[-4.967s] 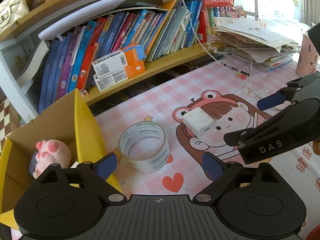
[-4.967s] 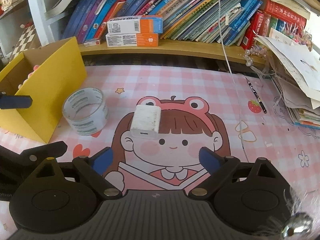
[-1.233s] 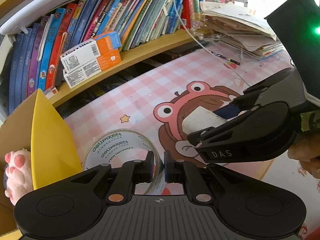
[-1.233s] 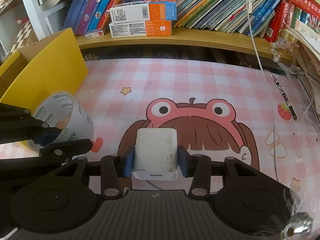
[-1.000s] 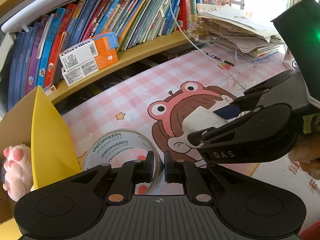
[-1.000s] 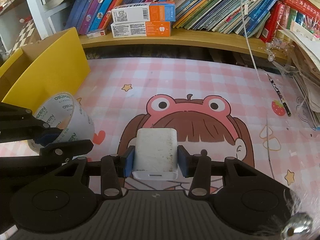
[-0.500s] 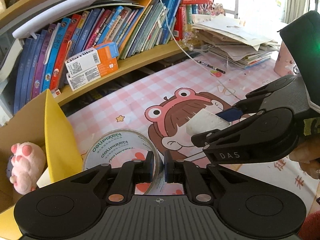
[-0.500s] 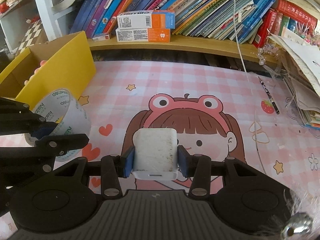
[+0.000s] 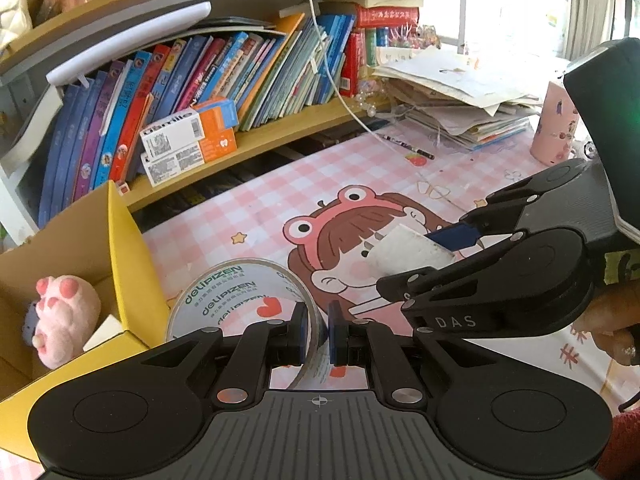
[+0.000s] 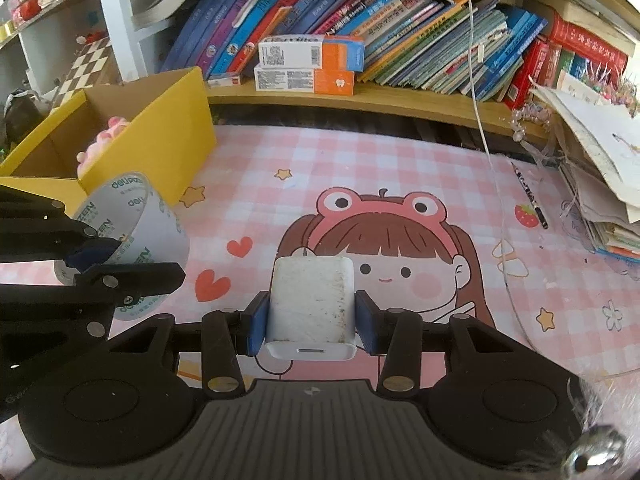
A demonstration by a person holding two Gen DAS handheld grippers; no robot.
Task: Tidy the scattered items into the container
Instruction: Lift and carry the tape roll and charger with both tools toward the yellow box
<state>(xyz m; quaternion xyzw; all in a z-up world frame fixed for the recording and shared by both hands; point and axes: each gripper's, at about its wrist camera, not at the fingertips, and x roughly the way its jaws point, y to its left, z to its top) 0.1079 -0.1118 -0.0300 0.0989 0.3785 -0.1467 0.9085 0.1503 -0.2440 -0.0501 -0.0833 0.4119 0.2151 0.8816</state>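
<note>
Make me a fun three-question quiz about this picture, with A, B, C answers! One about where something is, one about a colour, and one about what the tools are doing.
1. Where is the pink plush toy?
A. On the bookshelf
B. In the box
C. On the mat

2. What colour is the box outside?
A. Yellow
B. Green
C. Purple

3. What is the left tool doing?
A. Open, holding nothing
B. Pinching the tape roll
C. Holding a pencil

Answers:
1. B, the toy sits inside the box walls.
2. A, its outer side is yellow.
3. B, its pads pinch the roll's wall; the right tool grips the white charger.
</note>
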